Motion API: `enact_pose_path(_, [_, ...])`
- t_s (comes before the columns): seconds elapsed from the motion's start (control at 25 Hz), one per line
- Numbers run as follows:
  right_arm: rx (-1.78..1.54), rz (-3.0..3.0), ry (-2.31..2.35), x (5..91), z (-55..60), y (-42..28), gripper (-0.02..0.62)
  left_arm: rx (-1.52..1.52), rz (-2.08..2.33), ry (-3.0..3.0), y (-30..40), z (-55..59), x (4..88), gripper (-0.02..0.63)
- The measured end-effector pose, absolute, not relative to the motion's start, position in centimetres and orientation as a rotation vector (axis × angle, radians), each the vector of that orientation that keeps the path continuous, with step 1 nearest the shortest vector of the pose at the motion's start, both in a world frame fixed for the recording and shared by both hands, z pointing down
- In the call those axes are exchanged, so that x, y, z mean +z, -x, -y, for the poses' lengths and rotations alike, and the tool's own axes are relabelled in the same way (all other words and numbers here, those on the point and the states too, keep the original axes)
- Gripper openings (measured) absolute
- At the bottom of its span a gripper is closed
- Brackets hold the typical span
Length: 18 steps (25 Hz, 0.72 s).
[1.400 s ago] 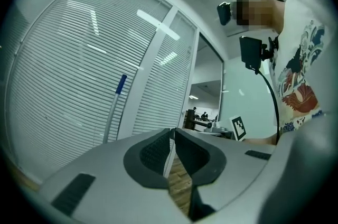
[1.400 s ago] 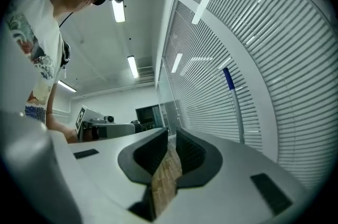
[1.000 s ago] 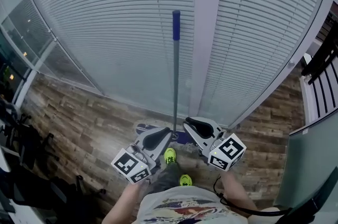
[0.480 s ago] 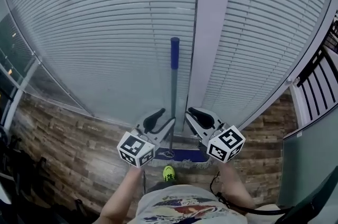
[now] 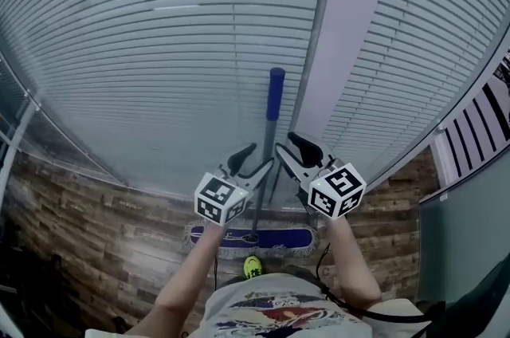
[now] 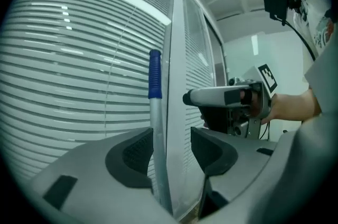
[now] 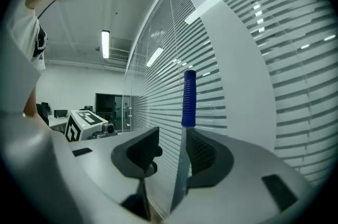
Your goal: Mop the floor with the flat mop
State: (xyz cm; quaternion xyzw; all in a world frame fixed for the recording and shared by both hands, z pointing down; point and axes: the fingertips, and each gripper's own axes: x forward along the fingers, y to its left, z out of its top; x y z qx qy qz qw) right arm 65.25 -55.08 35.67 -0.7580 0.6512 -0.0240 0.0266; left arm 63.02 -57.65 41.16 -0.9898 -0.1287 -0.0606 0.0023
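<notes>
Head view, left gripper [image 5: 256, 158], right gripper [image 5: 284, 143], jaws just opening round mop [image 5: 271, 125]

Flat mop [image 5: 271, 137], grey pole near upright, blue grip [image 5: 275, 93] on top, blue fringed head [image 5: 287, 237] flat on wood floor [image 5: 96, 225]

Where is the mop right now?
In the head view the mop stands upright at centre, before the window blinds; its flat head lies on the wooden floor just ahead of the person's green shoe.
</notes>
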Motion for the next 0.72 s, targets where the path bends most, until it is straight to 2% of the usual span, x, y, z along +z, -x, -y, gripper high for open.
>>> enact_pose_path(0.24, [-0.037,-1.978,2.405,33.8,58.1,-68.9,0.149,-0.235,0.464,3.088,-67.6,59.5,41.6,0.239])
enact_pose_path(0.52, [-0.052,-2.014,2.406,33.4,61.1,-70.4,0.176,-0.341,0.684,3.027,-70.2,57.6,42.9,0.239])
enact_pose_path(0.56, [-0.057,-2.028,2.401,33.5,61.4,-70.4,0.176,-0.340,0.716,3.020,-70.1,57.3,43.0,0.228])
enact_pose_path(0.64, [-0.059,-2.050,2.387,33.5,61.5,-69.9,0.176,-0.322,0.763,3.010,-69.5,56.4,43.1,0.120])
enact_pose_path(0.72, [-0.056,-2.066,2.353,33.2,61.3,-69.0,0.176,-0.284,0.780,3.028,-68.7,56.0,42.9,0.115])
